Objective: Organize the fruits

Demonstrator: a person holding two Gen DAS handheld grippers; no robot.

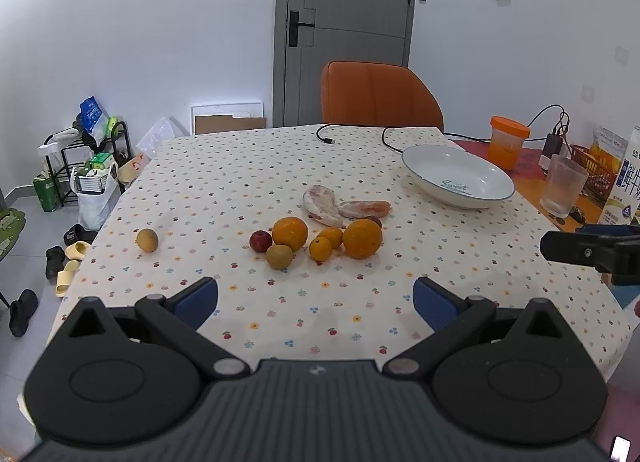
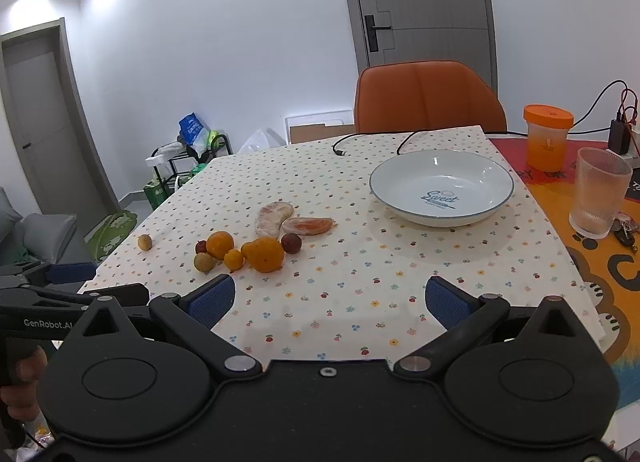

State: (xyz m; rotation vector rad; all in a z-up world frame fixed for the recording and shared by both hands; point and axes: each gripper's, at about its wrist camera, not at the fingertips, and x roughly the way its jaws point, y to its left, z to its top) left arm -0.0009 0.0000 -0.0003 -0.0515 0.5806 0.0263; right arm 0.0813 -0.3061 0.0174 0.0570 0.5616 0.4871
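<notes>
Two hand-held grippers (image 1: 315,304) (image 2: 330,302) wide apart; white bowl (image 2: 442,165) seemingly empty, fruits (image 1: 320,240) beside it on tablecloth (image 1: 240,189).

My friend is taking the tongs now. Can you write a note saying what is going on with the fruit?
Left tongs: open, holding nothing, above the near side of the tablecloth.
Right tongs: open, holding nothing too.
Fruit: oranges, small dark red fruits and brownish ones sit in a cluster mid-table, with two peeled citrus pieces just behind. One brownish fruit lies apart at the left.
White dish: nothing in it, far right.
Done: nothing yet.
Left: every fruit, probably into the dish.
</notes>
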